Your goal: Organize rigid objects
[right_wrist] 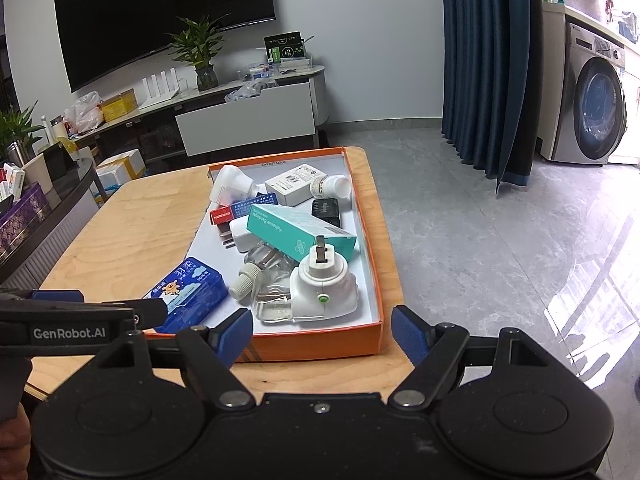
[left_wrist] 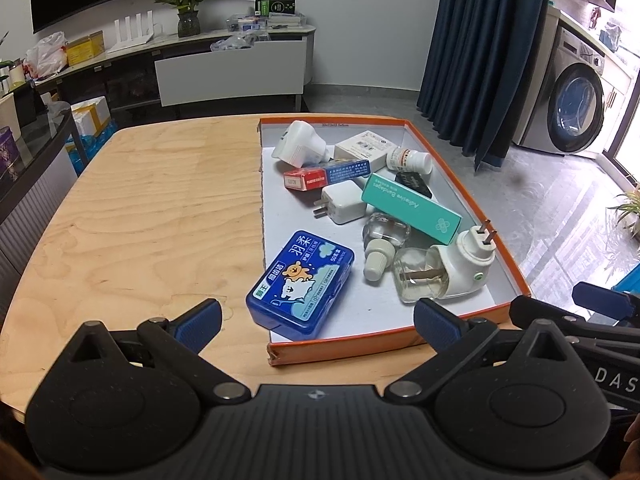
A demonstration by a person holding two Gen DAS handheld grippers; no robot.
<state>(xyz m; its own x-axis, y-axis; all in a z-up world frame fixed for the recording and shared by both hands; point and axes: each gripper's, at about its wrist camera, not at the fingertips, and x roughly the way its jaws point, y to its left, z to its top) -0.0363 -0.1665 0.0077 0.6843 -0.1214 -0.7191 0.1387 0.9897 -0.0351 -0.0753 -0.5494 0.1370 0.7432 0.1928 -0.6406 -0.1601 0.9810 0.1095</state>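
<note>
On the table sat an orange tray, its right half taken up, probably to corral the clutter: a blue case, a teal box, plugs and vials. Both the left gripper and right gripper hovered wide and empty at its near edge, seemingly choosing.

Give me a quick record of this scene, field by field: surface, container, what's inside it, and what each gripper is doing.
surface: wooden table
container: shallow orange-sided box, white inside, on the table's right part
contents: blue floss-pick case, teal bandage box, white charger, plug-in mosquito repeller with bottle, spare clear bottle, white pill bottle, red and blue carton, white adapter, white box, black item
left gripper: open, empty, at the box's near edge
right gripper: open, empty, at the box's near right corner
</note>
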